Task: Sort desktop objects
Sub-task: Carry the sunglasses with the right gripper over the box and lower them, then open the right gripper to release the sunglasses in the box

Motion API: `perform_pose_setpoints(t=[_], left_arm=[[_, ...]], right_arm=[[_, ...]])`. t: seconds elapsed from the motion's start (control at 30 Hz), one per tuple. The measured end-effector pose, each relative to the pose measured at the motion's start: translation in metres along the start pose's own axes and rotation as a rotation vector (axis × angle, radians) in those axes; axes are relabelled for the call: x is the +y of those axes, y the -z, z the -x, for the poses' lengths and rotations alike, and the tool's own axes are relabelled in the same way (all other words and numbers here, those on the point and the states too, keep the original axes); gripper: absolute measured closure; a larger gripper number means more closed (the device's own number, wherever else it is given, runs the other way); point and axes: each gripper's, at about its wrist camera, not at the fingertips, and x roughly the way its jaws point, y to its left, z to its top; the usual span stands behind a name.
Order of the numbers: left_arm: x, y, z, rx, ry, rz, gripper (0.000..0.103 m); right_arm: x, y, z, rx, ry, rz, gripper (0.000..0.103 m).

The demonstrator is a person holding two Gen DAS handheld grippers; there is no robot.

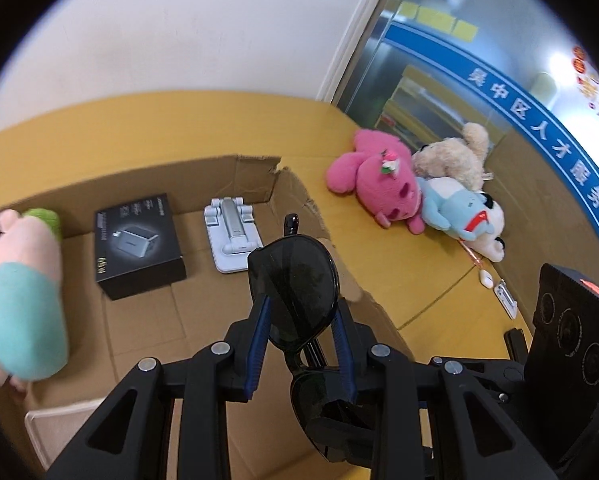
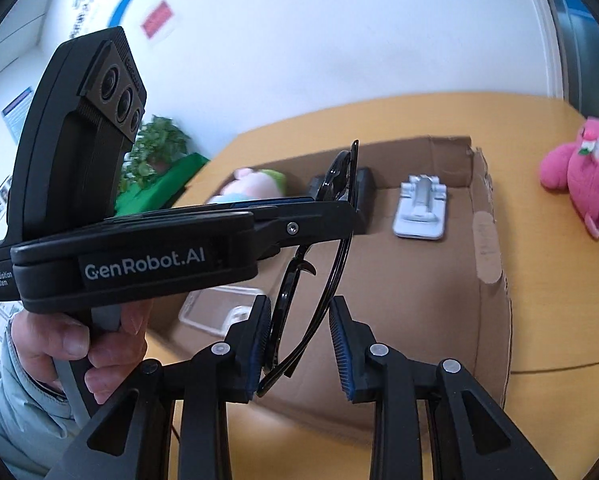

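Observation:
My left gripper [image 1: 299, 312] is shut on black sunglasses [image 1: 293, 276] and holds them above the open cardboard box [image 1: 147, 336]. In the right wrist view the left gripper [image 2: 323, 210] comes in from the left with the sunglasses [image 2: 331, 240] hanging edge-on over the box [image 2: 487, 264]. My right gripper [image 2: 299, 320] is open, its pads on either side of the lower frame without clamping it. The box holds a black charger box [image 1: 139, 244], a white folding stand [image 1: 233, 236], a pink-and-teal plush [image 1: 23, 292] and a clear case [image 2: 219, 312].
Pink [image 1: 379, 184], beige [image 1: 455, 156] and blue-white [image 1: 463, 212] plush toys lie on the yellow table [image 1: 419, 280] to the right of the box. Small white items [image 1: 495, 288] lie near them. A glass wall stands behind, a potted plant [image 2: 159, 148] to the left.

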Motion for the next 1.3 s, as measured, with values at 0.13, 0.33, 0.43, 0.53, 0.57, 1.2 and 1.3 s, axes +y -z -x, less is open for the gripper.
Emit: perform_pose_setpoints(t=[0.13, 0.33, 0.43, 0.53, 0.57, 1.2, 1.3], left_arm=[[0.022, -0.005, -0.041, 0.086, 0.033, 0.086, 0.074], [0.040, 0.002, -0.089, 0.209, 0.051, 0.182, 0.074], [0.042, 0.007, -0.107, 0.259, 0.042, 0.207, 0.079], [0.043, 0.012, -0.117, 0.298, 0.048, 0.242, 0.078], [0.040, 0.013, -0.118, 0.304, 0.040, 0.238, 0.078], [0.022, 0.071, 0.110, -0.296, -0.275, 0.004, 0.023], [0.029, 0.107, 0.132, -0.368, -0.414, -0.030, 0.023]], right_arm=[[-0.024, -0.004, -0.032, 0.066, 0.023, -0.034, 0.074], [-0.055, 0.006, -0.070, 0.178, 0.049, -0.118, 0.074], [-0.058, 0.004, -0.076, 0.225, 0.061, -0.130, 0.080], [-0.058, 0.002, -0.088, 0.310, 0.108, -0.127, 0.093], [-0.059, 0.004, -0.090, 0.326, 0.118, -0.129, 0.093], [0.030, 0.044, 0.034, -0.176, 0.268, 0.159, 0.000], [0.046, 0.063, 0.020, -0.212, 0.279, 0.167, 0.000]])
